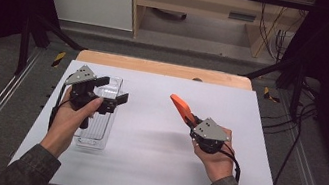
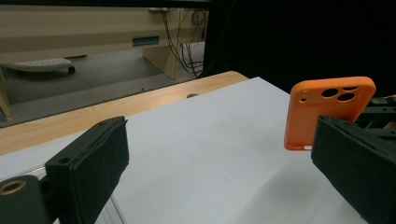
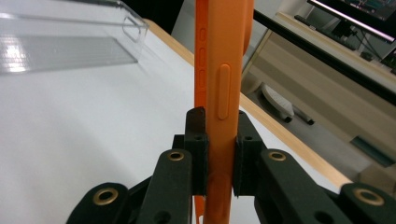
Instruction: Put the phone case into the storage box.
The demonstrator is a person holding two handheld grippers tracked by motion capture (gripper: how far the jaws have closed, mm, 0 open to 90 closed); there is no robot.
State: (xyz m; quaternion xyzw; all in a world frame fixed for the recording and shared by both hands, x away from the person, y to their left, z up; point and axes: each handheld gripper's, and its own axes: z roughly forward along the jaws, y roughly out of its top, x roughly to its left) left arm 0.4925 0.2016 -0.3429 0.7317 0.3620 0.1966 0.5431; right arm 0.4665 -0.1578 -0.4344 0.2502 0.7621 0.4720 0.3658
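My right gripper (image 1: 191, 120) is shut on an orange phone case (image 1: 181, 107), held above the white mat at centre right. In the right gripper view the orange phone case (image 3: 224, 84) stands edge-on, clamped between the two black jaws. My left gripper (image 1: 114, 91) hovers open over a clear plastic tray (image 1: 97, 134) at the left. From the left gripper view the orange phone case (image 2: 327, 109) shows its back with camera cut-outs, past the wide-apart jaws, which hold nothing.
A white mat (image 1: 153, 146) covers the table, with a wooden edge (image 1: 164, 68) at the far side. The clear plastic tray (image 3: 65, 42) lies far left in the right gripper view. Metal rails and cables flank the table.
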